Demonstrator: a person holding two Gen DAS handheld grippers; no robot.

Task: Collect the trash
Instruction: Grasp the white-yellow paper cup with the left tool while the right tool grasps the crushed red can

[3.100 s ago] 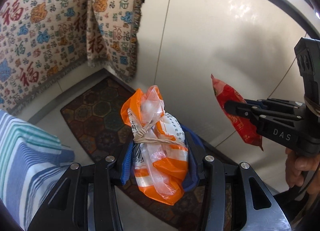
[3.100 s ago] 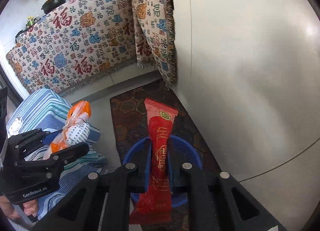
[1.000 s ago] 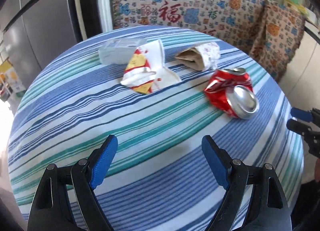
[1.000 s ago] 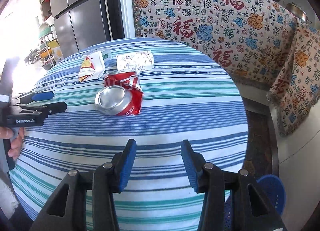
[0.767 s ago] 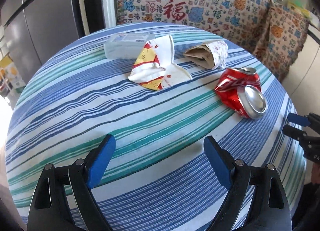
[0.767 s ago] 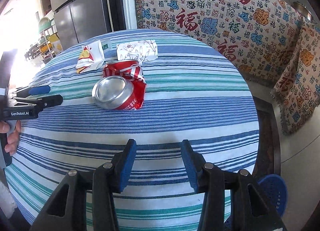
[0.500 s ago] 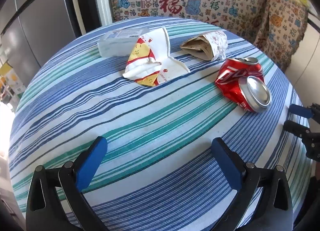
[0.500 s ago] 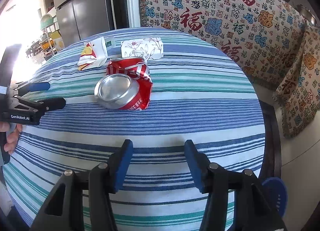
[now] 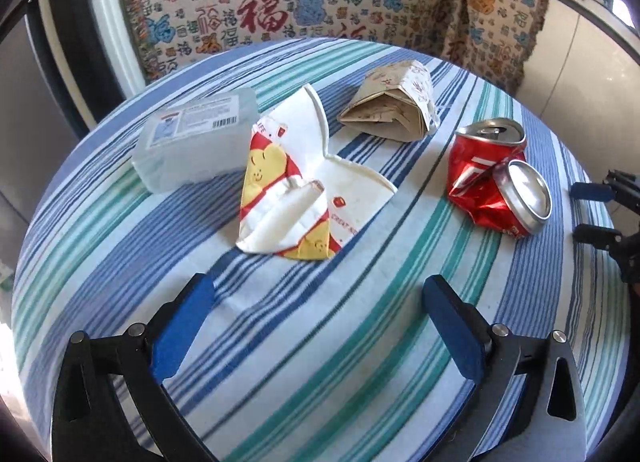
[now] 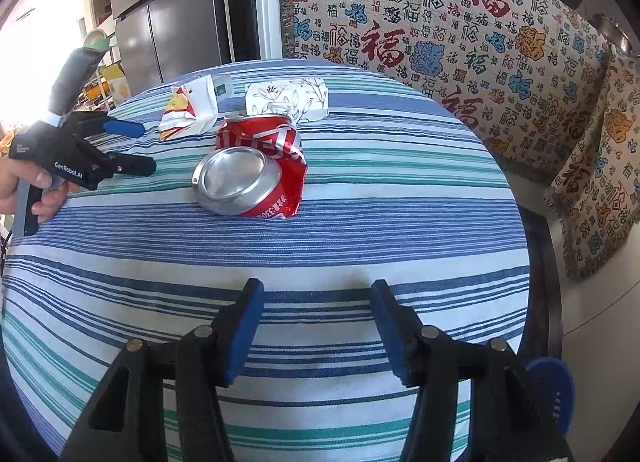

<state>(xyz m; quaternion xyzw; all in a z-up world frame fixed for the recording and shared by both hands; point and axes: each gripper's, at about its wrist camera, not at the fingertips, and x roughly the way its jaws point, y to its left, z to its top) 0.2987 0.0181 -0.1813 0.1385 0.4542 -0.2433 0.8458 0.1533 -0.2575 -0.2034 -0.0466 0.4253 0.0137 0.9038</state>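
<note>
Trash: 1 crushed can (image 9: 497, 178) | 1 wrapper (image 9: 298, 192) | 1 folded pack (image 9: 394, 108) | 1 box (image 9: 196, 142) | left gripper (image 9: 320, 324), right gripper (image 10: 316, 328) fingers apart

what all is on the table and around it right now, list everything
crushed can: 1, red and silver, right side of the table
paper wrapper: 1, white, yellow and red, centre
folded paper pack: 1, beige floral, far side
plastic box: 1, clear, labelled, left of the wrapper
tablecloth: 1, blue, teal and white stripes, covers the round table
patterned throw: cream with red and blue characters, behind the table
blue bin: 1, on the floor at the right
fridge: grey, far left
left gripper: open, facing the wrapper
right gripper: open, facing the can
</note>
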